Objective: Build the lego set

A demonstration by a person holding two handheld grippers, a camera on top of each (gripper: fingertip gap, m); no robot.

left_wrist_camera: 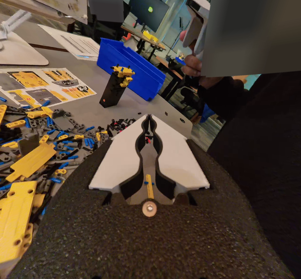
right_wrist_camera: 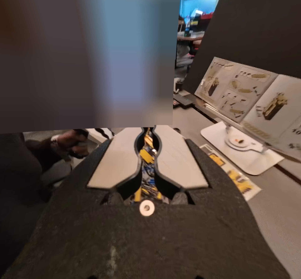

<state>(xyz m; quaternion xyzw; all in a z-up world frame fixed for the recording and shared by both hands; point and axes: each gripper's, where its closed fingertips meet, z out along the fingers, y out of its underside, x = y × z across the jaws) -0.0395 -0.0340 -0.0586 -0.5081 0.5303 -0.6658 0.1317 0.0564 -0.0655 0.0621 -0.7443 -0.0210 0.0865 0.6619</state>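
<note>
My left gripper (left_wrist_camera: 149,116) is shut and empty, held low over the grey table (left_wrist_camera: 91,108). A yellow beam with a blue pin (left_wrist_camera: 149,185) lies under its fingers. A heap of yellow, grey, black and blue building pieces (left_wrist_camera: 32,148) lies to its left. A black block topped with a yellow assembly (left_wrist_camera: 114,88) stands ahead. My right gripper (right_wrist_camera: 148,129) has its fingers close together and holds nothing; its tips are cut off by a blurred patch. Loose pieces (right_wrist_camera: 146,157) show through its gap. It also shows in the left wrist view (left_wrist_camera: 195,29), raised at the right in a hand (left_wrist_camera: 192,65).
A blue bin (left_wrist_camera: 130,69) lies behind the block. A sticker sheet (left_wrist_camera: 40,85) lies at the left and also shows in the right wrist view (right_wrist_camera: 231,173). An open instruction booklet (right_wrist_camera: 244,91) rests on a white stand (right_wrist_camera: 236,155). A black panel (right_wrist_camera: 252,34) stands behind it. A hand (right_wrist_camera: 65,144) is at the left. My right fingertips sit around 15 centimeters from my left ones.
</note>
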